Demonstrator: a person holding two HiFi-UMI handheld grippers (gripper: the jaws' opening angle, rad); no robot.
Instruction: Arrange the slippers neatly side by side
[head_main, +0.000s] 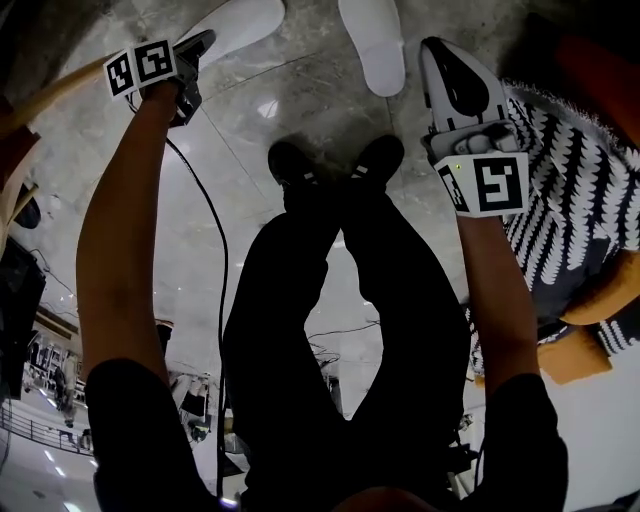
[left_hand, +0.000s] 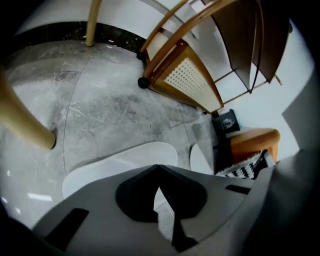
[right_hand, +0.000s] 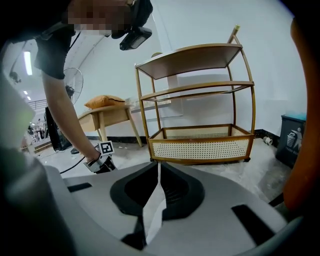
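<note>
Two white slippers lie on the grey marble floor, apart and angled away from each other. In the head view the left slipper is at the top and the right slipper is further right. My left gripper hovers at the near end of the left slipper. Its jaws are shut and empty, and the left slipper lies just beyond the gripper's tips. The right slipper shows at their right. My right gripper is held to the right of the right slipper. It is also shut, with nothing seen in it.
The person's black shoes stand just below the slippers. A wood and rattan shelf and a table leg stand nearby. A black-and-white patterned seat with an orange cushion is at the right. A cable trails from the left gripper.
</note>
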